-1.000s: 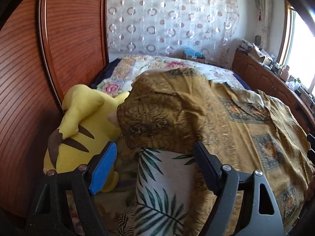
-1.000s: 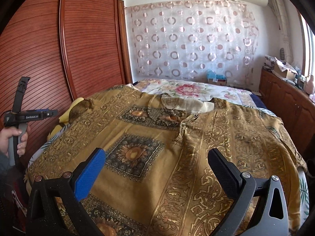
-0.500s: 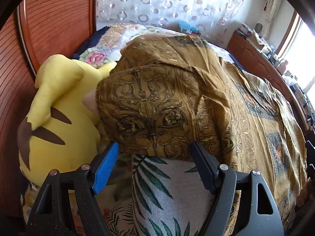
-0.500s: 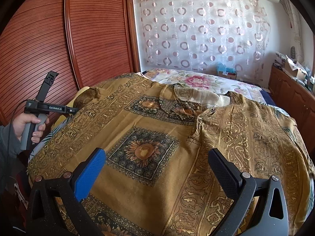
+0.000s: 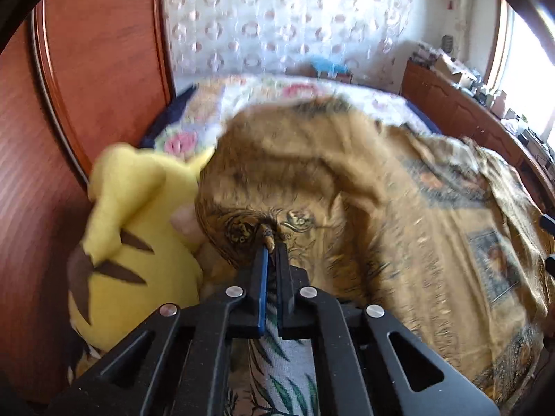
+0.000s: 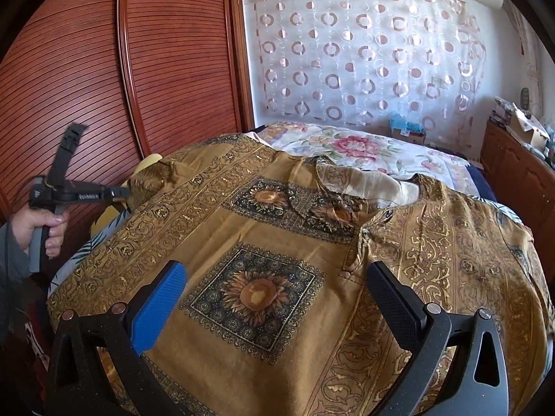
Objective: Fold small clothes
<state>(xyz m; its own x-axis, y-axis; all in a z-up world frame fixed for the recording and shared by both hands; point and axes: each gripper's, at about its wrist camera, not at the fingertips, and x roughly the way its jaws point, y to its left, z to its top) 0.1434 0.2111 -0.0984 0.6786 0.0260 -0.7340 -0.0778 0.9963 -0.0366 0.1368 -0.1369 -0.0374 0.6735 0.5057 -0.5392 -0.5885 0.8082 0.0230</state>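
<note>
Left tool [image 5: 272, 248] has just been closing: its jaws, spread wide around the sleeve end a moment ago, now sit pressed together with a small pinch of the mustard patterned shirt [image 5: 312, 180] caught at their tips. That looks like the grip that starts the first fold, the sleeve ready to be carried in over the body of the garment. Just to the left of this tool lies a yellow plush toy [image 5: 138, 228], touching the sleeve's edge; below the jaws a leaf-print cloth [image 5: 288, 381] shows under the shirt. Seen from the other side, the person's hand [image 6: 34, 228] grips the tool's handle beside the wooden wardrobe [image 6: 104, 69].

Right tool [image 6: 274, 298] hovers above the shirt's front, its jaws standing wide apart with nothing between the pads and nothing touched. The shirt lies spread flat across the bed [image 6: 381, 152], collar towards the far end, its sunflower panel directly ahead of this tool.
</note>
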